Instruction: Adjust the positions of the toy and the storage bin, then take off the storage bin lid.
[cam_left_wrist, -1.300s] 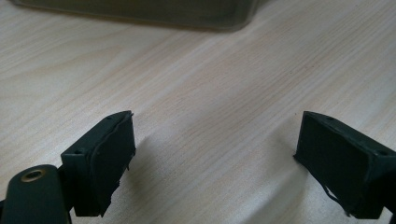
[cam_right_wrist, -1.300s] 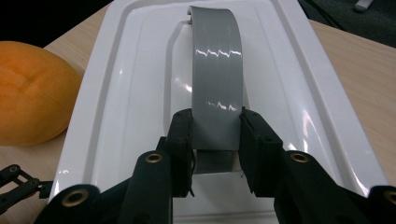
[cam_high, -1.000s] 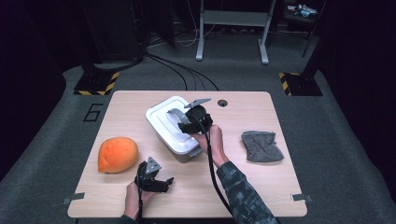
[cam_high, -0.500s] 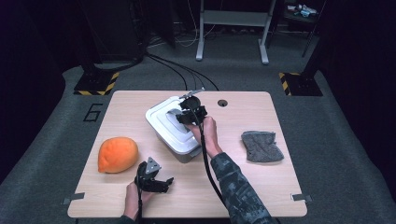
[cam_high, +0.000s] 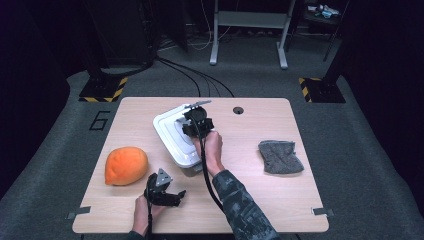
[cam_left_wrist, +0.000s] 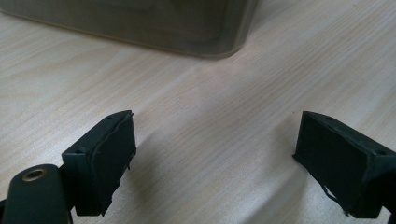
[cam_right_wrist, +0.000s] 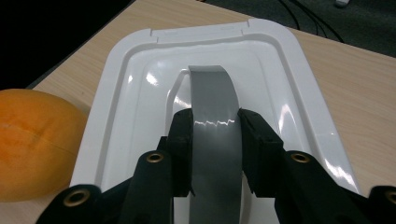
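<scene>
We see a white lid (cam_right_wrist: 140, 107) with a shiny grey tape handle (cam_right_wrist: 212, 116) in the middle of the frame. Our right gripper (cam_right_wrist: 215, 140) has just squeezed shut on that handle. Our left gripper (cam_left_wrist: 215, 154) stays wide apart, low over the table (cam_left_wrist: 196, 116).

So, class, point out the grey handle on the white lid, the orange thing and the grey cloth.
grey handle (cam_right_wrist: 212, 100), right gripper view, its arched top.
orange thing (cam_high: 126, 165), high view, its middle.
grey cloth (cam_high: 280, 156), high view, its middle.

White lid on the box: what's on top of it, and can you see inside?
A grey handle strap arches over the white lid, pinched by the right gripper. The lid covers the box, hiding its contents.
</scene>
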